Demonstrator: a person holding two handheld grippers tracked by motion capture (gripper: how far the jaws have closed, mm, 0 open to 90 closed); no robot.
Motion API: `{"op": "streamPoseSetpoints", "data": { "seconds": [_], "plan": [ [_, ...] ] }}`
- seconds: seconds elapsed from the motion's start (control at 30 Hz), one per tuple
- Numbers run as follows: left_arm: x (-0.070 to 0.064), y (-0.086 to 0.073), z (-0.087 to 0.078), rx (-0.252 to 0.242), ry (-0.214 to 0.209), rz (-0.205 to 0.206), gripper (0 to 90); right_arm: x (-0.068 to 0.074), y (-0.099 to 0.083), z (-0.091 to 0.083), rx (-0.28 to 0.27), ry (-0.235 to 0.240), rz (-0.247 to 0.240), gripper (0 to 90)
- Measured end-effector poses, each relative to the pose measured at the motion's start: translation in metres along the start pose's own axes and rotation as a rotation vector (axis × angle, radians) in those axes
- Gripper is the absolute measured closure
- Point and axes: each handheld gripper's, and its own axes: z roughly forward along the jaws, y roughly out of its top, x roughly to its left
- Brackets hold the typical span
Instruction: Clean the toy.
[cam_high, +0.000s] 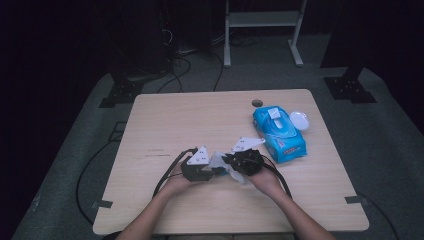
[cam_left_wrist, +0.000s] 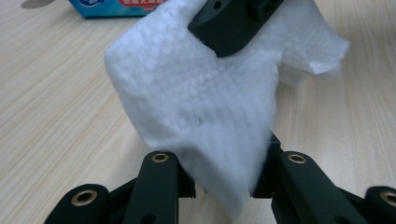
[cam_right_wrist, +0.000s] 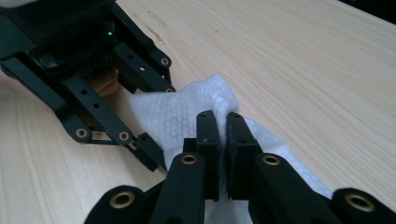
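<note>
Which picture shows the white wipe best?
The left gripper view: the wipe hangs close up, its dotted texture plain. In the right gripper view the right gripper pinches its edge and hides part of it. In the high view it is a small white patch between both grippers.

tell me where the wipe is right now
The wipe hangs between the two grippers at the table's near middle, left of the blue pack; the right gripper pinches it.

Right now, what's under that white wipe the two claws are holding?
Under the white wipe lies bare wooden table. The strip directly beneath its folds is covered. The right claw pinches it; the left claw straddles it.
</note>
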Motion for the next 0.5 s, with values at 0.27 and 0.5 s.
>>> {"op": "streamPoseSetpoints", "data": {
  "seconds": [0.27, 0.5],
  "plan": [
    [0.006, -0.002, -0.001, -0.005, 0.016, -0.01, 69.1, -0.046, -0.013, -0.018, 0.007, -0.082, 0.127, 85.5],
    [0.005, -0.003, -0.002, -0.013, 0.038, -0.047, 62.6, -0.036, -0.021, -0.019, -0.033, -0.121, 0.074, 85.5]
  ]
}}
